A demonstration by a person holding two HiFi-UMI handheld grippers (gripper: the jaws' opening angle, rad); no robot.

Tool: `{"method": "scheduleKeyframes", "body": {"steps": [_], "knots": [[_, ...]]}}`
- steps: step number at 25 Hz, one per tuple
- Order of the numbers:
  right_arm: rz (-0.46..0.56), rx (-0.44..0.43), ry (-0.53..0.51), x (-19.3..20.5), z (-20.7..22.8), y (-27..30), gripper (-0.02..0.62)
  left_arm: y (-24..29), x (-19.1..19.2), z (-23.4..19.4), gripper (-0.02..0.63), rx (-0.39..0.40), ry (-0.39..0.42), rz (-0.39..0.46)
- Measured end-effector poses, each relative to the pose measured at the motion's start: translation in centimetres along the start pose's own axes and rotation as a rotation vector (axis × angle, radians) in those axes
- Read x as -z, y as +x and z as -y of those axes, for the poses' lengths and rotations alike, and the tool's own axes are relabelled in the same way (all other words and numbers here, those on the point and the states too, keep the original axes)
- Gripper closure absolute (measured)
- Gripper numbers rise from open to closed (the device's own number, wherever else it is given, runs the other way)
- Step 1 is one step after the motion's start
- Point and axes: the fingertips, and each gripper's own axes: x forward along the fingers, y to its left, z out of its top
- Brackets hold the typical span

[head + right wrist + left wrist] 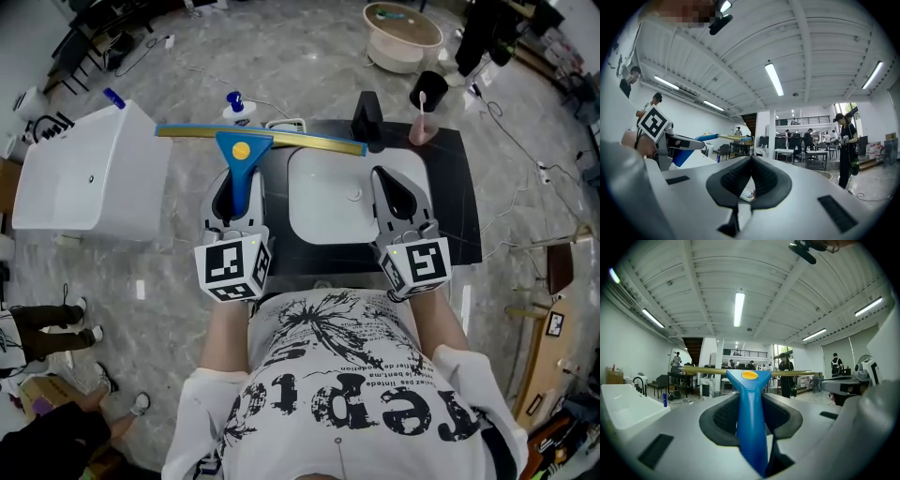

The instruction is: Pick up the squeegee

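Observation:
The squeegee (pixel 242 155) has a blue handle with a yellow button and a long yellow-edged blade (pixel 309 142) running crosswise. My left gripper (pixel 236 187) is shut on the blue handle and holds it level above the left edge of the black counter (pixel 457 211). In the left gripper view the handle (pixel 750 408) runs straight out between the pads, and the blade (pixel 703 371) spans the view. My right gripper (pixel 388 178) hovers over the white sink (pixel 323 206), shut with nothing in it. In the right gripper view its pads (pixel 761 180) meet at the tip, and the squeegee (pixel 701 138) shows at the left.
A white cabinet (pixel 89 173) stands left of the counter. A blue-capped bottle (pixel 234 105), a black faucet (pixel 367 117), a pink cup (pixel 421 132) and a black cup (pixel 428 89) line the far edge. A beige basin (pixel 401 36) sits on the floor beyond. Someone's legs (pixel 47 319) show at the left.

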Motion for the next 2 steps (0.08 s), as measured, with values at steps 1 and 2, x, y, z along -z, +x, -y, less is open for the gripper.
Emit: {"method": "scheduleKeyframes", "body": {"steps": [1, 2], "knots": [[-0.001, 0.0, 0.001, 0.0, 0.09, 0.04, 0.583, 0.07, -0.02, 0.05, 0.468, 0.0, 0.0, -0.001], [-0.001, -0.001, 0.001, -0.01, 0.17, 0.07, 0.583, 0.13, -0.04, 0.09, 0.468, 0.001, 0.001, -0.003]]}}
